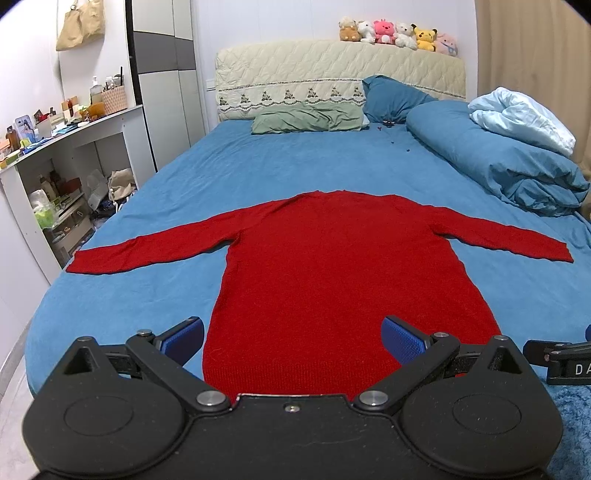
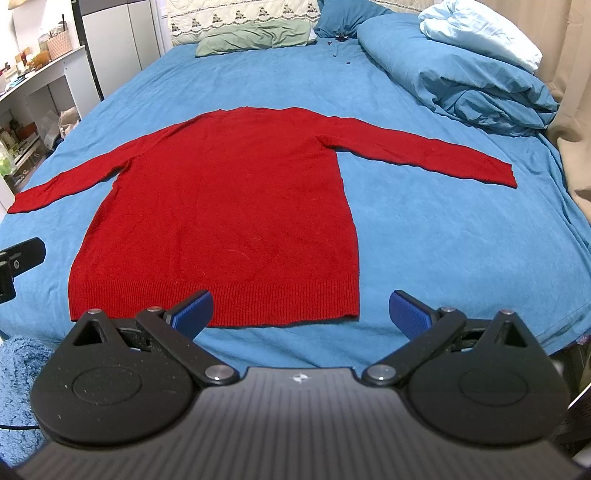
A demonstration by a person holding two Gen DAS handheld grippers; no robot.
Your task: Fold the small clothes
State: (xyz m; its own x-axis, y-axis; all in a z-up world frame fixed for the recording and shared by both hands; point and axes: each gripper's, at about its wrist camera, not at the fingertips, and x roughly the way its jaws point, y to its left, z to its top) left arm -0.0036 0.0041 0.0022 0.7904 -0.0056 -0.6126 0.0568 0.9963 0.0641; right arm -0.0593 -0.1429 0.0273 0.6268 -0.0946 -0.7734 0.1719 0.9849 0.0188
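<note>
A red long-sleeved sweater [image 1: 325, 266] lies flat on the blue bed [image 1: 240, 166], hem towards me, both sleeves spread out sideways. It also shows in the right wrist view [image 2: 229, 206]. My left gripper [image 1: 293, 338] is open and empty, hovering over the hem's left half. My right gripper [image 2: 301, 308] is open and empty, just in front of the hem's right corner, above the bed's [image 2: 443, 240] near edge. The left gripper's body shows at the left edge of the right wrist view [image 2: 18, 258]; the right gripper's body shows at the right edge of the left wrist view [image 1: 557, 356].
A rolled blue duvet [image 1: 498, 158] and a light blue blanket [image 1: 524, 118] lie along the bed's right side. Green and blue pillows [image 1: 310, 116] sit at the headboard, with plush toys [image 1: 399, 35] on top. A cluttered white desk [image 1: 66, 136] stands left of the bed.
</note>
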